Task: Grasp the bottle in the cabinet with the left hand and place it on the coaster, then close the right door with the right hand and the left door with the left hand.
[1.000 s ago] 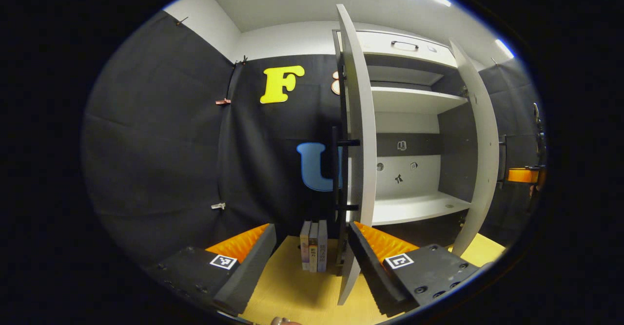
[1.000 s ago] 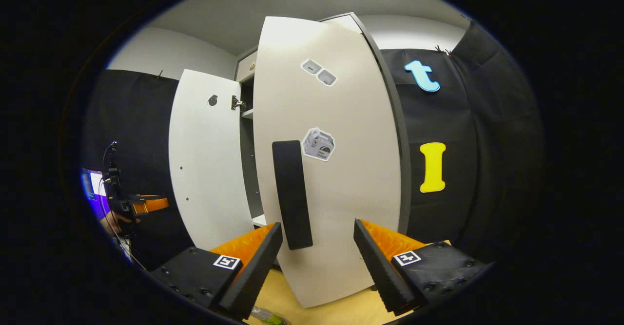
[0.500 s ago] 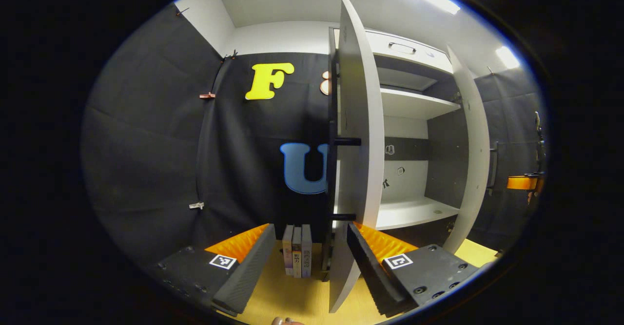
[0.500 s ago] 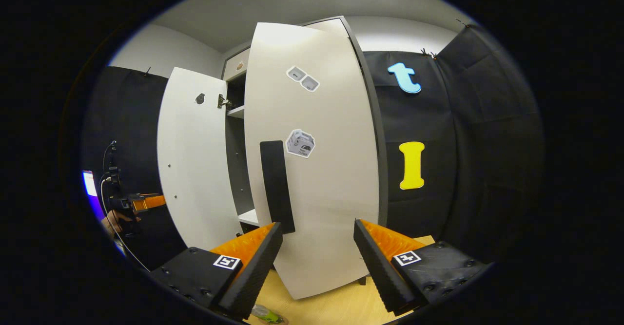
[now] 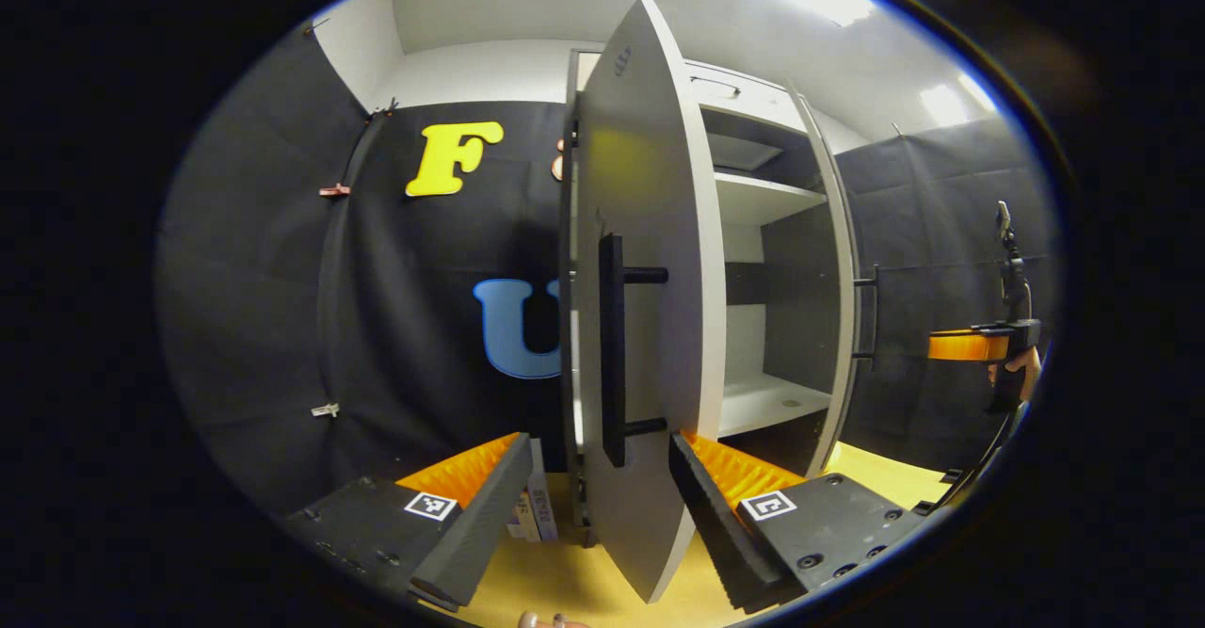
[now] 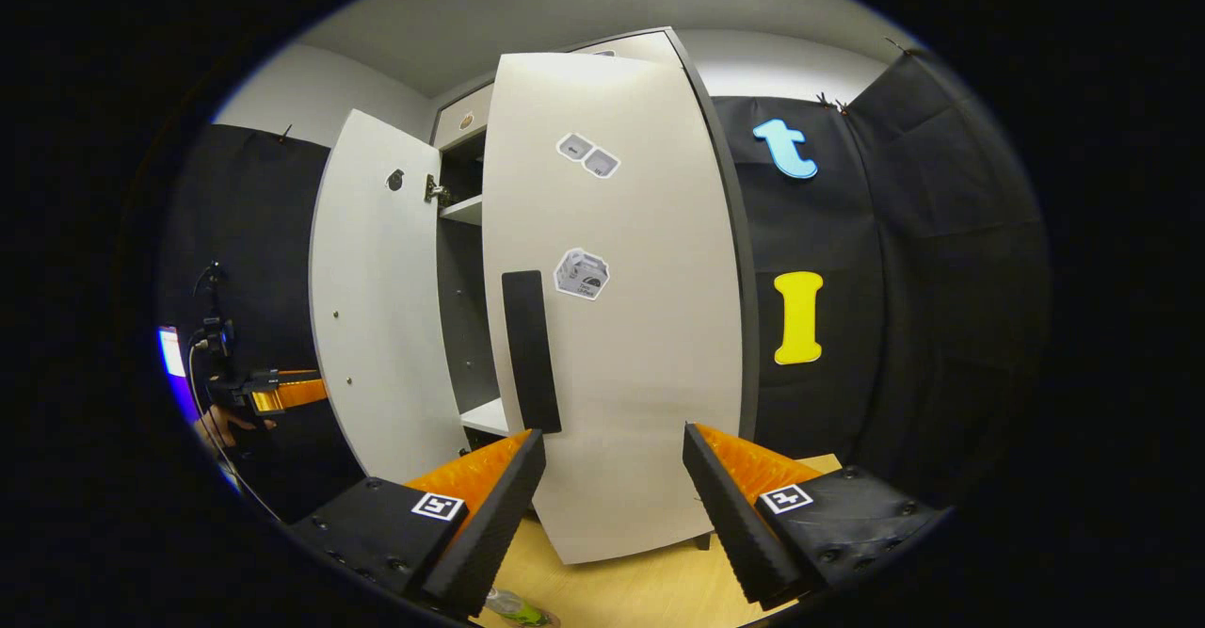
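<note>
The white cabinet stands with both doors ajar. In the left gripper view the left door shows its outer face and black bar handle just ahead; my left gripper is open, and the door's lower edge lies between its fingers. In the right gripper view the right door, with a black handle and stickers, fills the middle; my right gripper is open in front of its lower part. The top of the bottle peeks in at the bottom edge. The shelves in sight hold nothing.
A few books stand on the yellow table left of the cabinet. The other gripper, with the hand holding it, shows far right in the left gripper view, and another such gripper far left in the right gripper view.
The left gripper has moved round to the outer side of the left door, so its handle now faces me. The right door shows narrower and the right gripper sits slightly farther back from it.
</note>
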A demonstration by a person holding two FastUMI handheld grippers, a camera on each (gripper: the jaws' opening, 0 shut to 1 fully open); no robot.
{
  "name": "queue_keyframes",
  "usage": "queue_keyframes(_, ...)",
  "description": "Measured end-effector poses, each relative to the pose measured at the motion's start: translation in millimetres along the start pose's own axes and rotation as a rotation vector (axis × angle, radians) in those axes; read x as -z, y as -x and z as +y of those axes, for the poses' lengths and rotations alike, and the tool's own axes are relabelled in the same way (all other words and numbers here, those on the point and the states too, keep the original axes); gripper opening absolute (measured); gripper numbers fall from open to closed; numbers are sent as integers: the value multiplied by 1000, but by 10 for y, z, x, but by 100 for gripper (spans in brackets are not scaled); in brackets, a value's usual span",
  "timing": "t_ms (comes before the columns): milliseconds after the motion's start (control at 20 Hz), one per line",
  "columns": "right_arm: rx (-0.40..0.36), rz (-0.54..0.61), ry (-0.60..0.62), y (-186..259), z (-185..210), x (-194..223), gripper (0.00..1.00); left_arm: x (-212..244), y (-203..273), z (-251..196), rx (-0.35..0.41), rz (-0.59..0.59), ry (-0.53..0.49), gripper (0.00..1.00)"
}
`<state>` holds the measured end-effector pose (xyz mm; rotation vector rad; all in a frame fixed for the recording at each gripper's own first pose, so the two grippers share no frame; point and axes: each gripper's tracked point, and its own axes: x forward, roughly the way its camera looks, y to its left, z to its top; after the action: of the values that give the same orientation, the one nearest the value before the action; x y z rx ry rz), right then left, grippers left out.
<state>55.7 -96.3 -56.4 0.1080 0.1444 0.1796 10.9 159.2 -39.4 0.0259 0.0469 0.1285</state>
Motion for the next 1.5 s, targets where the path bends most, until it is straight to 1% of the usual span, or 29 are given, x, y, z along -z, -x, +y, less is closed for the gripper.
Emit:
queue_keyframes(250, 7, -2, -8, 70, -120, -24, 98, -108, -299, -393, 83, -47, 43, 94)
queue_keyframes(450, 21, 8, -4, 146, -278, -17, 98, -144, -514, -873, 195, -62, 56, 94)
queue_keyframes(600, 22, 10, -12, 147, -352, -26, 98, -133, -588, -1061, 214, -58, -3, 94)
queue_keyframes(700, 20, 9, -7, 149, -401, -37, 98, -104, -613, -1149, 236, -59, 0, 92)
queue_keyframes(750, 21, 8, -4, 143, -425, -36, 98, -107, -633, -1155, 243, -59, 10, 93)
queue_keyframes(1100, 6, -1, -17, 103, -507, -48, 98, -70, -612, -1156, 209, -37, 4, 93)
queue_keyframes(1150, 5, -1, -17, 88, -524, -50, 98, -82, -609, -1146, 200, -34, 3, 94)
queue_keyframes(1200, 6, 1, -14, 84, -552, -51, 98, -74, -603, -1134, 194, -36, 8, 93)
queue_keyframes(1500, 22, -7, -2, 9, -629, -114, 98, -90, -722, -1100, 192, -62, 80, 93)
